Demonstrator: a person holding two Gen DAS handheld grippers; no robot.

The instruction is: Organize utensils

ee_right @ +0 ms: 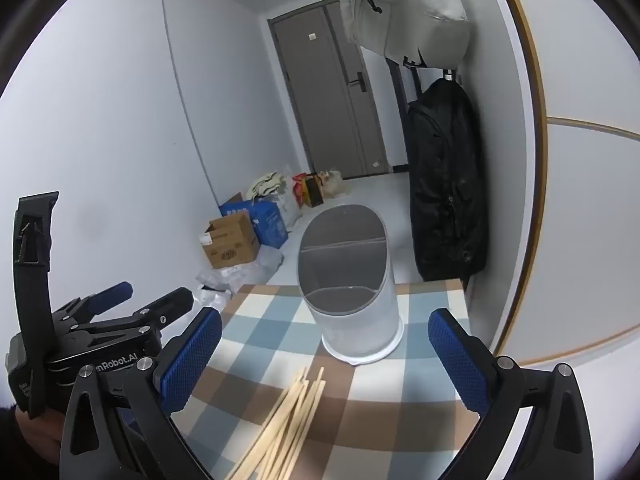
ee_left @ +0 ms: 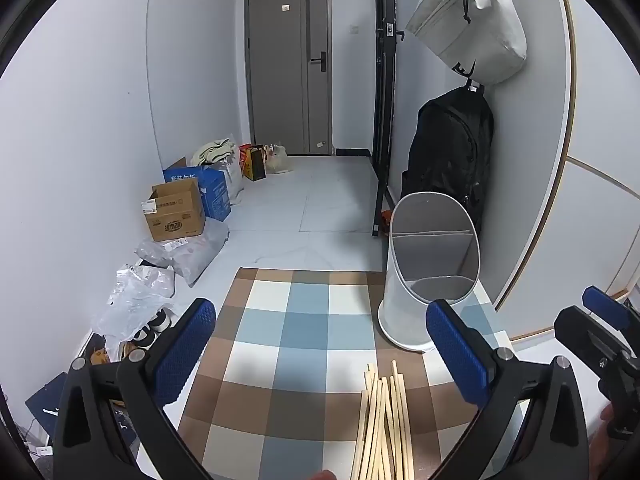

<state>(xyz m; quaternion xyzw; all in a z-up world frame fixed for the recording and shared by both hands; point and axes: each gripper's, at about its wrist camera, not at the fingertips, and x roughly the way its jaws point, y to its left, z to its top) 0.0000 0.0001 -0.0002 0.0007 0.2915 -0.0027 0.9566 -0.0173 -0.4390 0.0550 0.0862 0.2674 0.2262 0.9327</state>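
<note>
Both grippers hang wide open, nothing between the jaws: left gripper (ee_left: 328,356), right gripper (ee_right: 332,356). The chopsticks (ee_left: 382,420) lie in a loose fan near the table's near edge, on the checked cloth (ee_left: 280,320), just short of the white holder (ee_left: 424,280) by the far right corner. They look light, stiff and smooth, likely to roll; pinching the bundle mid-length seems safest. Their near ends run out of frame, so the count is unclear.

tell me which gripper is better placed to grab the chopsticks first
Probably the right gripper. Its jaws stand open with the chopsticks lying between them and the white holder straight ahead. For the left gripper, also open, the chopsticks sit nearer its right-hand finger, so it would need to shift sideways.
</note>
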